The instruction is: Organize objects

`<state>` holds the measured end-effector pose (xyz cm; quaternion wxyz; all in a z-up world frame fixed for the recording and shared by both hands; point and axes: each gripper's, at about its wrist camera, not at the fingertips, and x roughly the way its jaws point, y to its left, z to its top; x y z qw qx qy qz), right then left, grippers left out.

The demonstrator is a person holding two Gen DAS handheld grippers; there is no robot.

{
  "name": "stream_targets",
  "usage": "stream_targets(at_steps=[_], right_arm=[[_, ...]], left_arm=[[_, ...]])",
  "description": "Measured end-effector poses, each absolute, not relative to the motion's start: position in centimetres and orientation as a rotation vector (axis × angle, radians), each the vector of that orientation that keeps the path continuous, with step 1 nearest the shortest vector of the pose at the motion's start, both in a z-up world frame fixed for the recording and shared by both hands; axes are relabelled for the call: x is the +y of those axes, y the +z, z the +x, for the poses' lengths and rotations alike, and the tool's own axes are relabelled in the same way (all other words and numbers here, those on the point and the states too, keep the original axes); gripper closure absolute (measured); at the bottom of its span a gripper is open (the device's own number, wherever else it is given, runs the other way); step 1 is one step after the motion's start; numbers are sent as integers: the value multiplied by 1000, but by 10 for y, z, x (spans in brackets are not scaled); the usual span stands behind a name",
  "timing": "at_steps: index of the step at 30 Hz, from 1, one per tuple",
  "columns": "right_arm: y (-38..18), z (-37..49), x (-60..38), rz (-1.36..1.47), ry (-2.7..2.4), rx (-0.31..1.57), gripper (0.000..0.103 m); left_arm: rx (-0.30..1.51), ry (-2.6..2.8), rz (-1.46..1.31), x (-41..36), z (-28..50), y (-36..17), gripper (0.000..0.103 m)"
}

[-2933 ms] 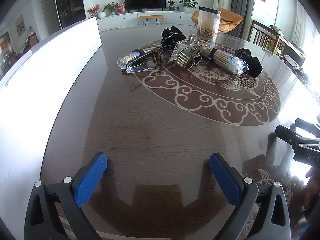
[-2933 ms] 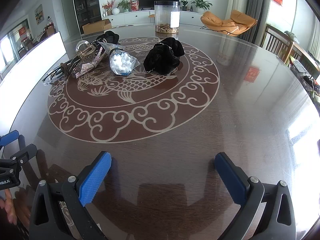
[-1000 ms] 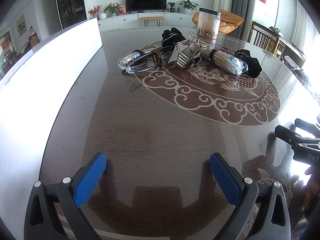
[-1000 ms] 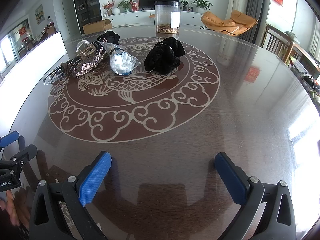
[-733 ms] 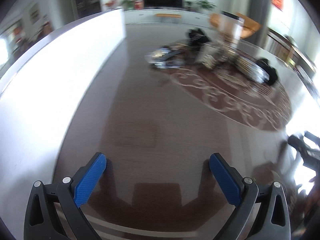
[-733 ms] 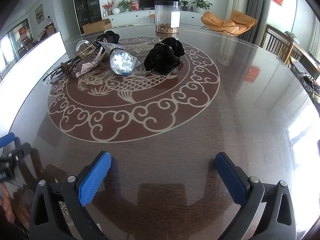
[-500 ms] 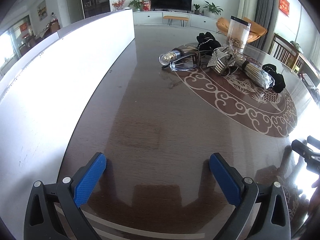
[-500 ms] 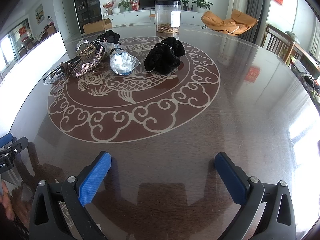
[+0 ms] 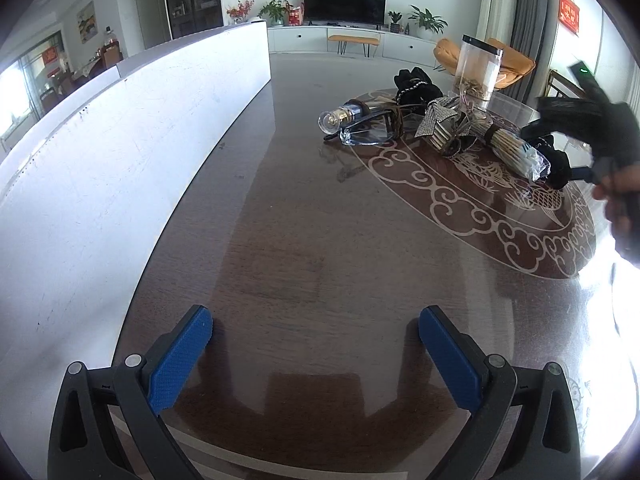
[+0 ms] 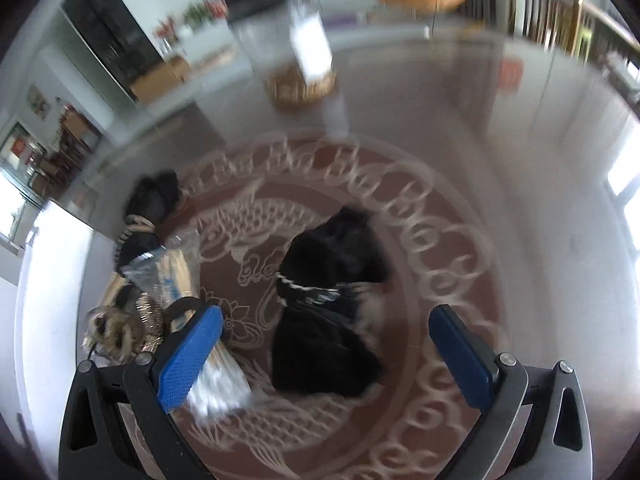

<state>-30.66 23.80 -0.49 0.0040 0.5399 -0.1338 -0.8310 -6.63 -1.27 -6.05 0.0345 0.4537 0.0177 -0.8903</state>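
A pile lies on the round table's patterned centre (image 9: 480,200): a glass bottle with a gold cap (image 9: 348,114), clear glasses (image 9: 370,134), a rhinestone clip (image 9: 440,124), a bag of cotton swabs (image 9: 516,152) and two black fabric pieces. My left gripper (image 9: 316,360) hovers open over bare table, far short of the pile. My right gripper (image 10: 324,356) is open above the pile. The larger black fabric piece (image 10: 328,300), with a beaded band, lies between and just beyond its fingers. The swab bag (image 10: 188,272) passes under its left finger. The right wrist view is blurred.
A long white panel (image 9: 120,140) runs along the table's left side. A tall clear jar (image 9: 476,68) stands behind the pile. A second black fabric piece (image 10: 152,208) lies at the pile's far left. A hand (image 9: 620,200) holds the right tool's black housing (image 9: 576,116).
My right gripper has moved forward quickly from the table's near edge to above the pile, over the black fabric piece. The left view has shifted, so the pile now sits further right.
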Motion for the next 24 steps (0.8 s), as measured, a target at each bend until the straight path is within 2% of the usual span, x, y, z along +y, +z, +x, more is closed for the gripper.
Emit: stream_targets(at_steps=[1,2,3,4,5,6,9,13,22,24], right_arm=[[-5,-309,231,1693,-2633,-364,11],[-4,-310,222,1673,-2647,-285,27],[-4,-311,206,1657,-2640,-175,33],[-5,-310,192,1651,-2623,-64,50],[-5,-305,172,1614,-2581,69,60],[-5,-299,158,1588,-2545,157,63],[-6,-264,120,1494,-2418,339,64],[-6,-208,108,1439,-2369,359,65],[-4,-133,200,1426,-2704,176,64],[-4,-126,215,1412,-2732,152,55]], left_arm=[[55,-2737,1395,-13,-66,-61,0],[56,-2738,1395,-12,-67,-61,0],[54,-2738,1396,-12,-67,-61,0],[54,-2739,1397,-12,-68,-61,0],[54,-2739,1396,-11,-68,-61,0],[54,-2739,1396,-11,-68,-61,0],[54,-2739,1395,-11,-68,-61,0],[54,-2739,1395,-11,-68,-61,0],[53,-2739,1394,-11,-69,-61,0],[53,-2740,1394,-11,-69,-61,0]])
